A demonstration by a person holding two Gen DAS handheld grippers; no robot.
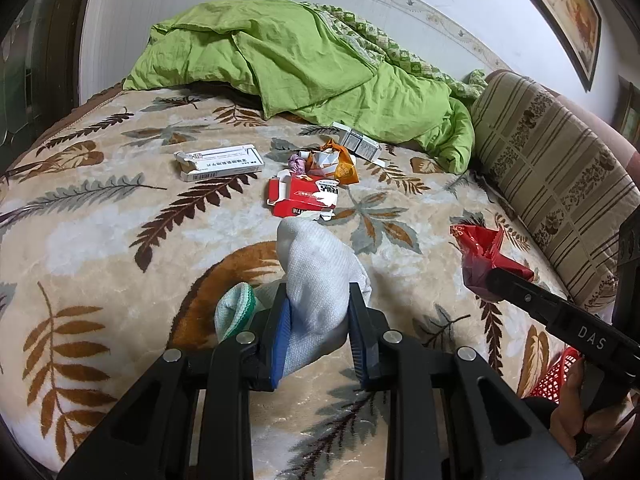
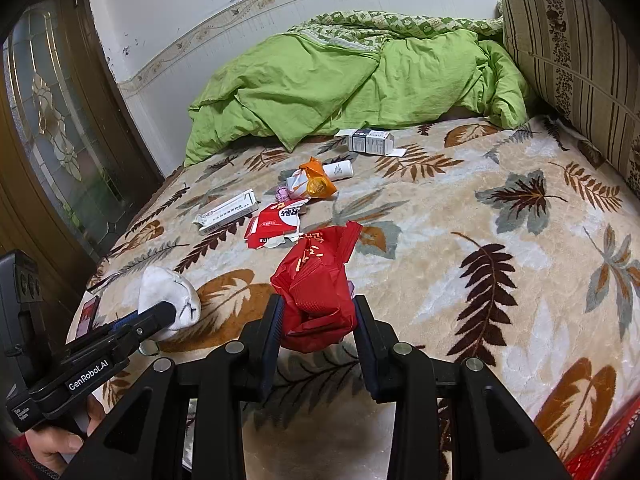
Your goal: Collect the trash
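Left gripper point(image 1: 318, 316) clenched on a white sock point(image 1: 316, 272), sock's long axis running forward between the fingers, green-trimmed cuff flopped to the left. Right gripper point(image 2: 318, 320) clenched on a crumpled red wrapper point(image 2: 316, 284), wrapper sticking up and forward past the fingertips. Both held just above the bed point(image 2: 440, 216), near edge.

Red mesh basket point(image 2: 608, 440) at the near right corner, by the bed's edge; only a sliver of rim shows, contents can't be told. It lies right of and behind the right gripper, so the right hand is the nearer one; judged next move is swinging the wrapper back right to drop there. Sock is likely not trash, unclear where it goes.

Farther out, mid-bed, the rest of the trash sits ahead of both grippers, slightly left of the right one: torn red carton point(image 1: 304, 196) nearest, long axis roughly left-right; white medicine box point(image 1: 220, 162) to its left, apart; small purple wad point(image 1: 297, 165) and orange wrapper point(image 1: 342, 162) just behind the carton; white tube point(image 2: 338, 169) touching the orange wrapper. Beyond, a white open box point(image 2: 370, 141) right at the edge of the green quilt point(image 2: 360, 80). Striped cushion point(image 1: 552, 168) along the right side.
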